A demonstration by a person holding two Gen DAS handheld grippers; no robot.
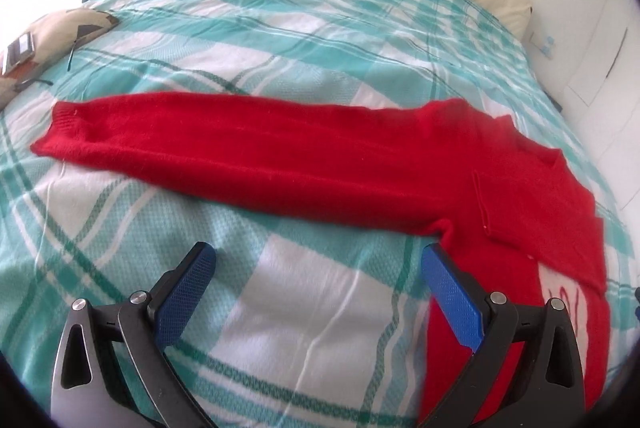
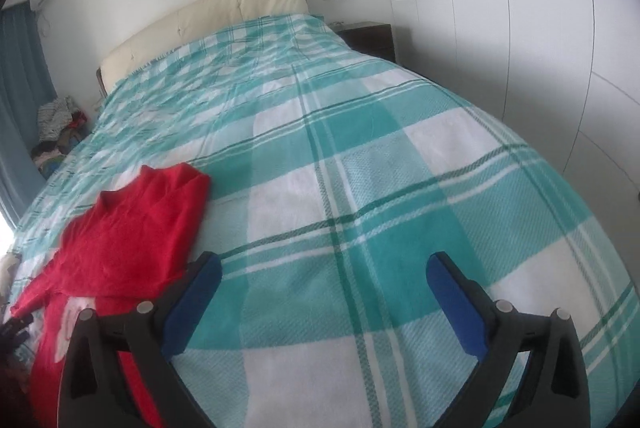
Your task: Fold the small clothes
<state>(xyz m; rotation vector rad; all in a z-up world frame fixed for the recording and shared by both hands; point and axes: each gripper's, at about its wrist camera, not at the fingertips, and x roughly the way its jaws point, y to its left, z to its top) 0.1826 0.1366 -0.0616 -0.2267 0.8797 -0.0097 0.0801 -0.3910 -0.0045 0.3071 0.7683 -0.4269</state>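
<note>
The left gripper (image 1: 318, 264) has its blue-padded fingers (image 1: 452, 292) spread wide, and they grip nothing. Between them lies only the teal-and-white checked woven bedspread (image 1: 280, 28). The right-hand finger of this gripper stands at the edge of the fuzzy red knitted sweater (image 1: 280, 156), near the armpit; whether it touches the knit cannot be told.

The sweater lies flat on the bed. In the left wrist view one long sleeve stretches out to the left across the bedspread, with its ribbed cuff at the far left end. The body of the sweater lies to the right, with part of it folded over. A pale patch with red marks (image 1: 562, 302) shows on the body near the lower right.

The right gripper (image 2: 324, 264) is also wide open, and its blue-padded fingers (image 2: 456, 304) hold nothing. Only bedspread (image 2: 360, 148) shows between them. The red sweater (image 2: 132, 228) lies left of this gripper; the left finger crosses in front of its edge, contact not discernible.

A cream padded headboard (image 2: 224, 8) stands at the far end of the bed.
</note>
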